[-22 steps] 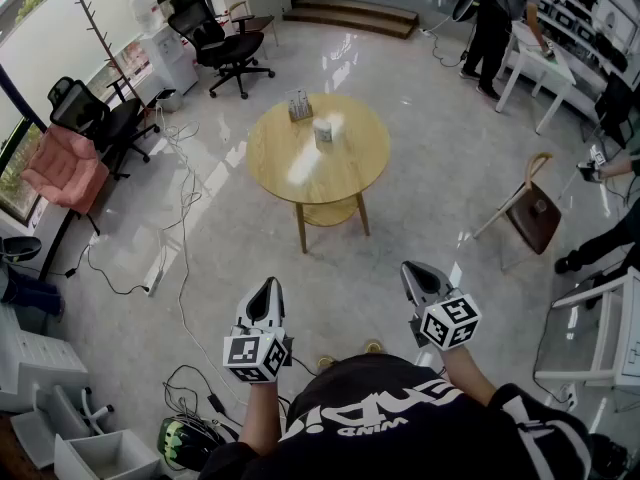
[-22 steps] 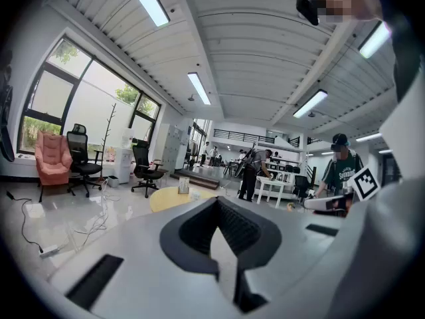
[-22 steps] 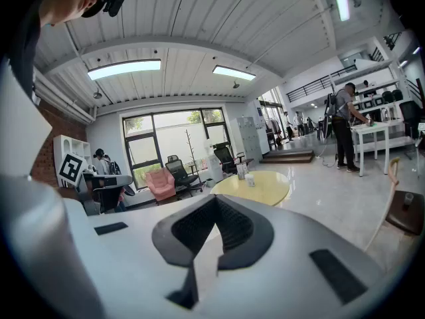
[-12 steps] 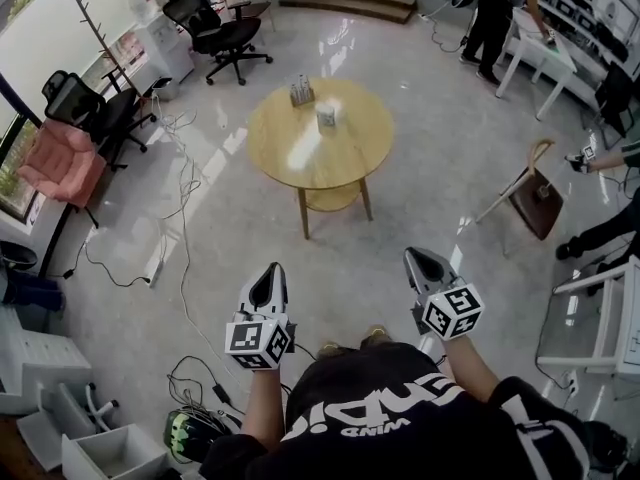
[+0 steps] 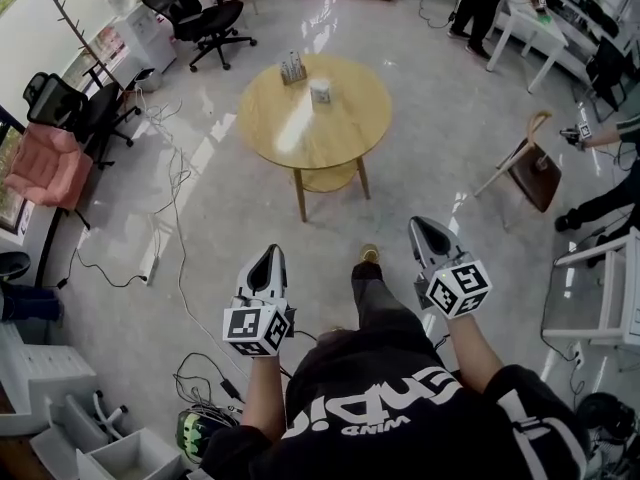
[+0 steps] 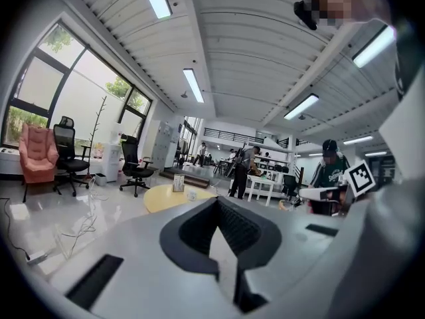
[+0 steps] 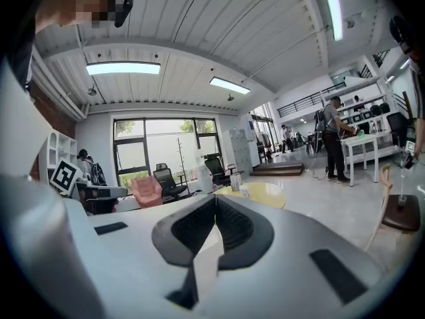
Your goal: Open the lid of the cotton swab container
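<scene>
- Left tongs (image 5: 268, 255): jaws together, nothing between them; held over the floor (image 5: 200, 258), pointing towards the bench.
- Right tongs (image 5: 428, 225): jaws together, likewise empty.
- Container (image 5: 320, 92): upright on the round bench (image 5: 330, 143), on its far half, well apart from both tongs.
- Small rack (image 5: 292, 69): near the container, at the far rim.
- Container lid: too small to make out.
</scene>
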Demonstrator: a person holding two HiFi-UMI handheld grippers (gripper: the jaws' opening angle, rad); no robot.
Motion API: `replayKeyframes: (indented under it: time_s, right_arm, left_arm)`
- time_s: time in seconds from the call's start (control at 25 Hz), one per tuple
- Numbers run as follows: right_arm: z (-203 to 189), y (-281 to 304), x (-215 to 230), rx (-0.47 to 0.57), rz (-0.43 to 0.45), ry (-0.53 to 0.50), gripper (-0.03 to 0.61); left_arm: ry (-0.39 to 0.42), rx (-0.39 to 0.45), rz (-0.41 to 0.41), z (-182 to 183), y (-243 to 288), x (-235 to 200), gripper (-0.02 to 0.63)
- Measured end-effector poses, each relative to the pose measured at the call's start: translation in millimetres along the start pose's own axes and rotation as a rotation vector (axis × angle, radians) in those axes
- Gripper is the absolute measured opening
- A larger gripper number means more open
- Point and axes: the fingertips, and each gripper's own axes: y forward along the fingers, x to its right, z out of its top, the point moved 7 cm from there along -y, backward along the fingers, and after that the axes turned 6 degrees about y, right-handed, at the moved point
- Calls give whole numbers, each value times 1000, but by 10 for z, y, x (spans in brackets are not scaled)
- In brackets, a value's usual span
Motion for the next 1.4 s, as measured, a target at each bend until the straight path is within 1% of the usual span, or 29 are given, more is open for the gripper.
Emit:
replayKeyframes:
  time_s: [0.28,0.56,0.76,0.96,1.2,1.4]
  right_arm:
    - [-176,309,148,-7,-22,-10,2]
    - [-37,828,480,-8,-27,4,2]
    - [95,1363,656,-7,-14,12,2]
    - [250,1957,901,-30,-4,11,2]
    - [595,2676,1191,-47,45,-17,2]
    - [880,3185,1490,-50,69,-27,2]
  left_arm:
    - [7,6,-19,-92,316,-185,9]
    - [6,-1,-16,12,918,-398,9]
    - [2,6,-19,146,1424,-645,9]
    - [-6,7,-20,298,2021,-896,9]
    - [-10,-8,-6,536,2717,-1145,9]
    - [-17,-8,13,708,3267,-1284,9]
